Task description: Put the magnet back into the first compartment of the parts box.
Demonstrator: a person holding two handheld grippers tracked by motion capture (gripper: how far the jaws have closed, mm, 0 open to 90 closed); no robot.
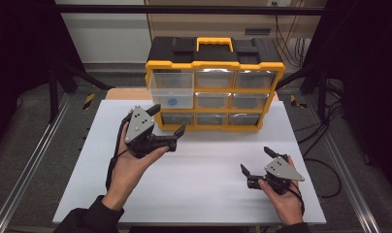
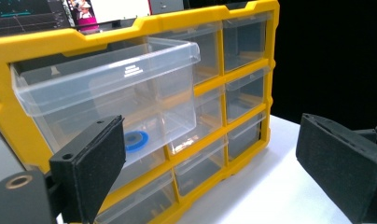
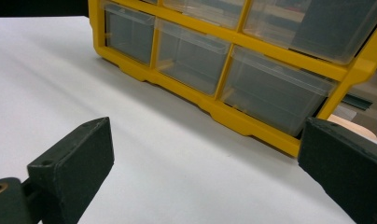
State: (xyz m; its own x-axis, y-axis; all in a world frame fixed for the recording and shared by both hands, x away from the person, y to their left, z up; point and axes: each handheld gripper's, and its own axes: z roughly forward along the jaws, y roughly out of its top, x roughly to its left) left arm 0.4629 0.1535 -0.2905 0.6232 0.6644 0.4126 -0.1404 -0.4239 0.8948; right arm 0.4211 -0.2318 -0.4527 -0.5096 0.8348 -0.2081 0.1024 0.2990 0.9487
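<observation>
White tabletop (image 1: 199, 189) lies bare between the two grippers, with the yellow drawer organizer (image 1: 214, 87) standing at its far edge. Its top-left clear drawer (image 1: 171, 90) is pulled out and holds a blue ring (image 2: 136, 139). Left gripper (image 1: 167, 120), tilted up just before that drawer, has jaws spread; right gripper (image 1: 256, 160) rests low near the front-right, jaws likewise spread

Grey floor (image 1: 39, 121), pale back wall (image 1: 106, 34)
</observation>
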